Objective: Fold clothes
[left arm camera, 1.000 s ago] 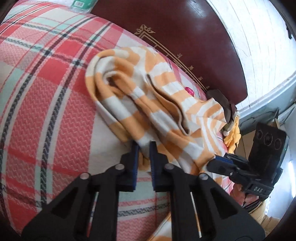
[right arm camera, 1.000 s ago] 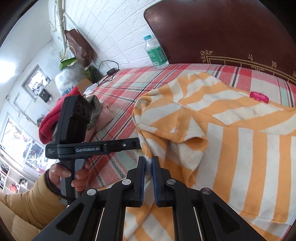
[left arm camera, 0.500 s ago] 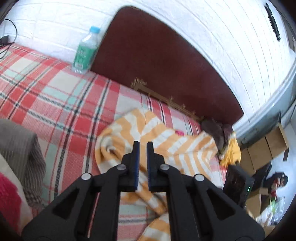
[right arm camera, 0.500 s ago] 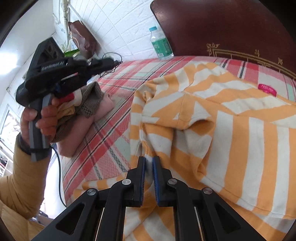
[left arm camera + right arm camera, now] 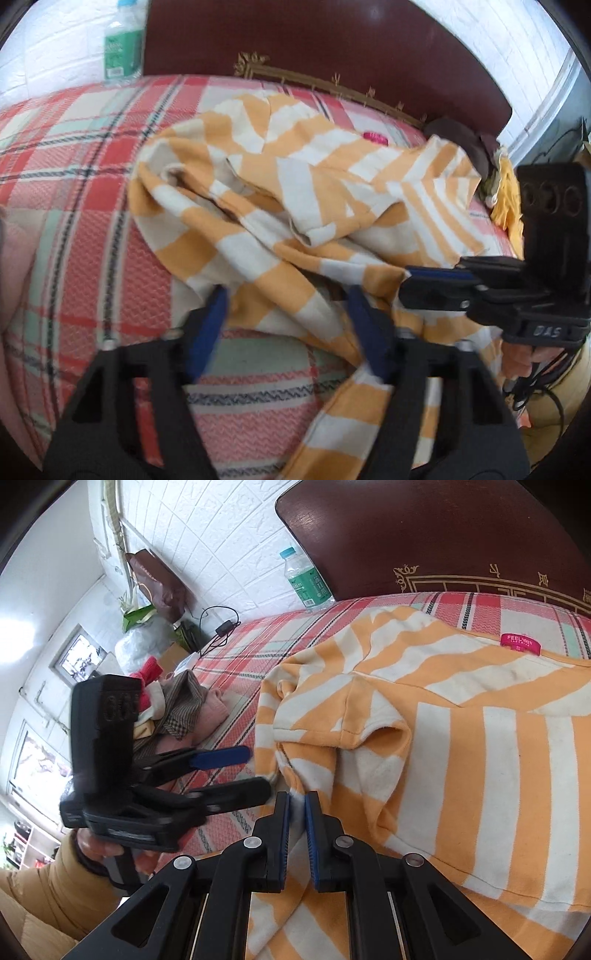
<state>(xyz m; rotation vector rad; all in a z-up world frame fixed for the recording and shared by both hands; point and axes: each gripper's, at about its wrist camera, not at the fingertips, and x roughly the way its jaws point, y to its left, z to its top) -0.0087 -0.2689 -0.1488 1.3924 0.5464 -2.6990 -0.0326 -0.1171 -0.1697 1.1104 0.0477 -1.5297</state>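
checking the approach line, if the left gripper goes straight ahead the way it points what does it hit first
Most likely the striped shirt: the open left gripper points at its crumpled near edge on the bed. Depth is unclear.

Shirt (image 5: 461, 716): orange and cream stripes, pink neck label (image 5: 520, 643). Bedspread (image 5: 85, 184): red, pink, mint plaid with dark lines. Headboard (image 5: 443, 528): dark maroon, gold ornament. Bottle (image 5: 308, 581): clear, green label, blue cap. Wall (image 5: 207, 528): white brick pattern.

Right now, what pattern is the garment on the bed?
Orange and white stripes on the garment, clearest in the right wrist view.
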